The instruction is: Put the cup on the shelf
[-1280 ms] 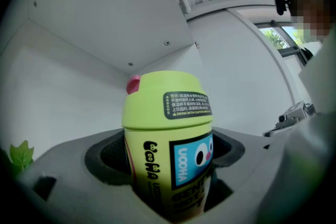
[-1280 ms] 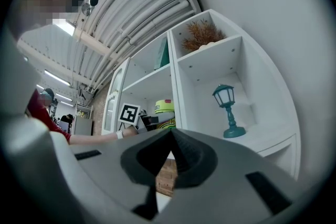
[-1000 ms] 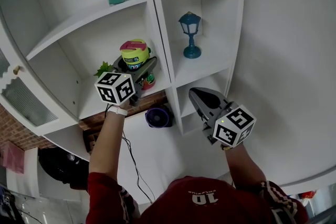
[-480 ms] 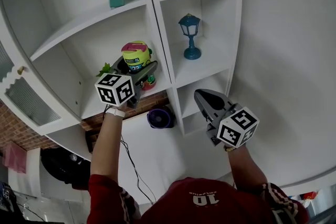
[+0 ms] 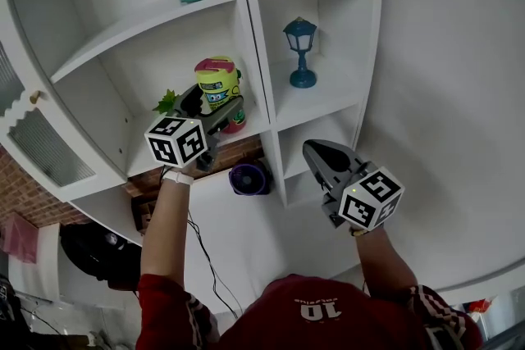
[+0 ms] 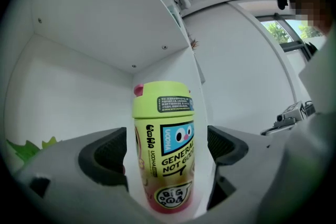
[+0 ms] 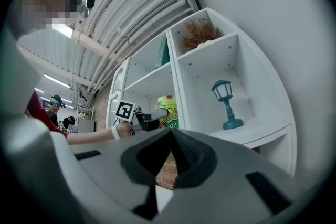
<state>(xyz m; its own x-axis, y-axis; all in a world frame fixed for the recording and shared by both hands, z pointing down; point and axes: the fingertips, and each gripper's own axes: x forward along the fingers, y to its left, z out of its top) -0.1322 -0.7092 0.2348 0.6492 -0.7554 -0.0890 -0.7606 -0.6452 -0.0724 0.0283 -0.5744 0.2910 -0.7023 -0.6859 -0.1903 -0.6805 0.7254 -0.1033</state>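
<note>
On the shelf [image 5: 141, 161], our left gripper [image 5: 213, 107] has just been spreading its jaws to free the cup [image 5: 218, 83] standing between them.

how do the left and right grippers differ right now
Left gripper: jaws apart, just been opening, cup standing free between them; right gripper: jaws together, empty. Left gripper reaches into the shelf; right gripper hangs outside it, lower. Both carry marker cubes.

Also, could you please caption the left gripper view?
Yellow cup stands on the shelf between the left gripper's just-opened jaws.
</note>
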